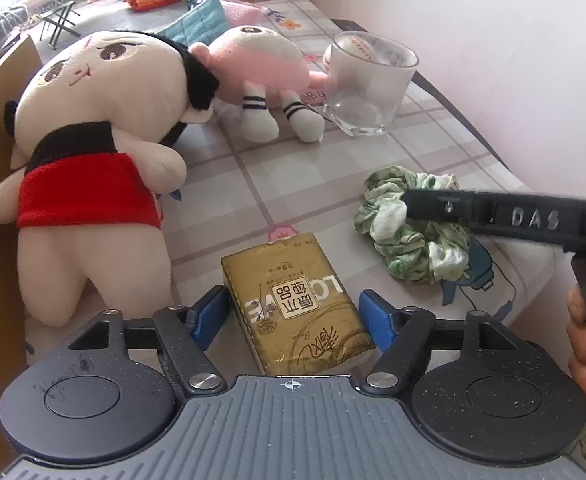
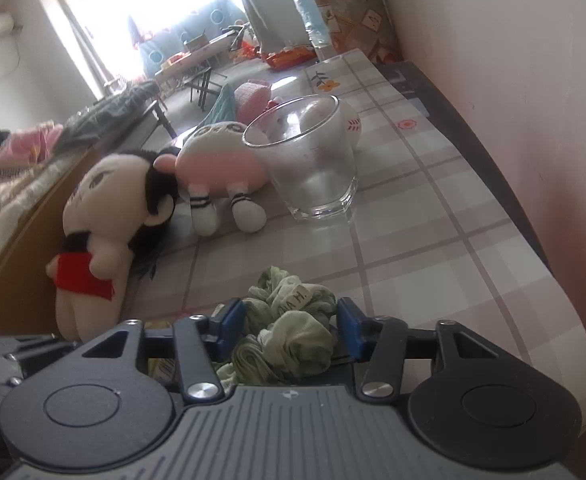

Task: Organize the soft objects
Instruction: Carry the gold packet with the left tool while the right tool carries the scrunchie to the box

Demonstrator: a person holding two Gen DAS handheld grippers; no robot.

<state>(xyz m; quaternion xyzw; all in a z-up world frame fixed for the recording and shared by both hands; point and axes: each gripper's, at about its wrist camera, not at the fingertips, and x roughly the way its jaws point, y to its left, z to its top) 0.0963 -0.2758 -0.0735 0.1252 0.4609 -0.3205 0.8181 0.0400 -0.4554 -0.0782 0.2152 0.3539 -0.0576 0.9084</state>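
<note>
Tissue pack (image 1: 299, 306), gold and oblong, lies between the blue pads of the left gripper (image 1: 293, 314), long axis running along the fingers; the jaws stand apart, a gap on each side, so nothing is clamped yet. To its right the right gripper (image 2: 291, 330) straddles the green scrunchie (image 2: 289, 336); whether its pads press the fabric I cannot tell. Farther off, a red-skirted plush doll (image 1: 93, 152) lies at left, a pink plush (image 1: 261, 64) beyond, and a glass tumbler (image 1: 369, 84) at far right on the checked tablecloth (image 1: 293, 184).
</note>
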